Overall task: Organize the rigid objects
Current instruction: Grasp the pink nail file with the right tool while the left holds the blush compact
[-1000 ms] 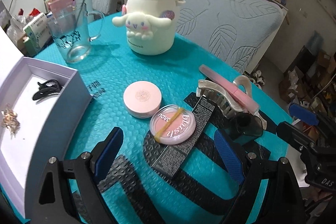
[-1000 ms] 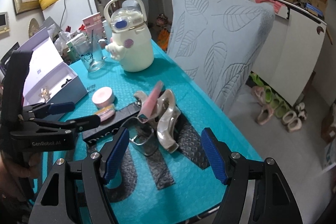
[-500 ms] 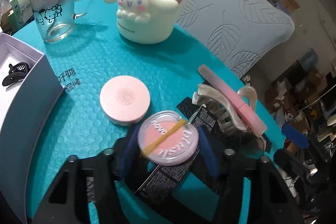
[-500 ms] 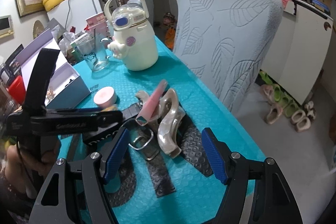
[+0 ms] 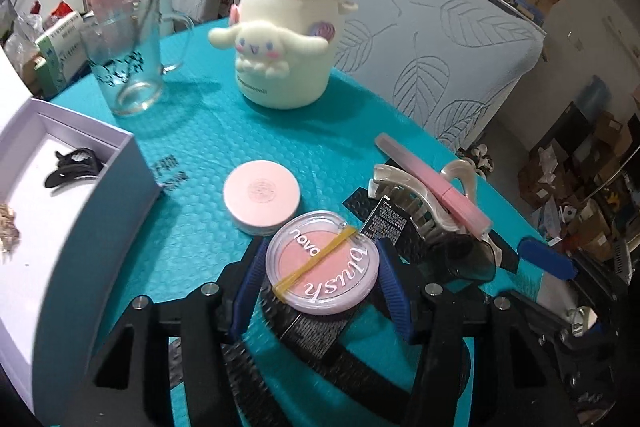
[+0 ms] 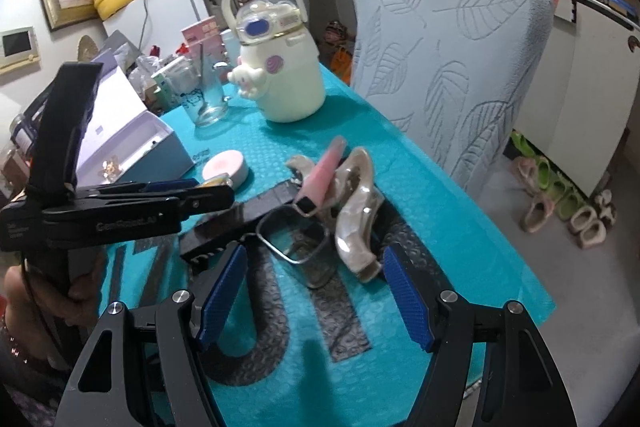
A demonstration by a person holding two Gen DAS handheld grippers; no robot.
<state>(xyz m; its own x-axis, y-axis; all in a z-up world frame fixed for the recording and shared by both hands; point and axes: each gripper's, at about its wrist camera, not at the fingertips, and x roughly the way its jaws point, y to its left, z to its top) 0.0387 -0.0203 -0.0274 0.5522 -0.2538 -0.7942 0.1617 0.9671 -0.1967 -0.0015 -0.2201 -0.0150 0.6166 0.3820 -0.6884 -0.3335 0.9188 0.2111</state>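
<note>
Left wrist only: blush compact lettering.

Left wrist camera sits low and close over the blush compact, facing across the teal table toward the white bottle. Right wrist camera looks from the table's near edge, farther back; both catch bottle, hair claw, glass mug.

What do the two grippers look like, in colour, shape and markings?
Both are black plastic. The right gripper has two angular fingers with triangular cut-outs, silver screw heads and blue, finely textured pads. The left gripper has the same build; in the right wrist view its side carries blurred white lettering, and a tall black handle rises from it. A thin black cable runs past the holding hand.
</note>
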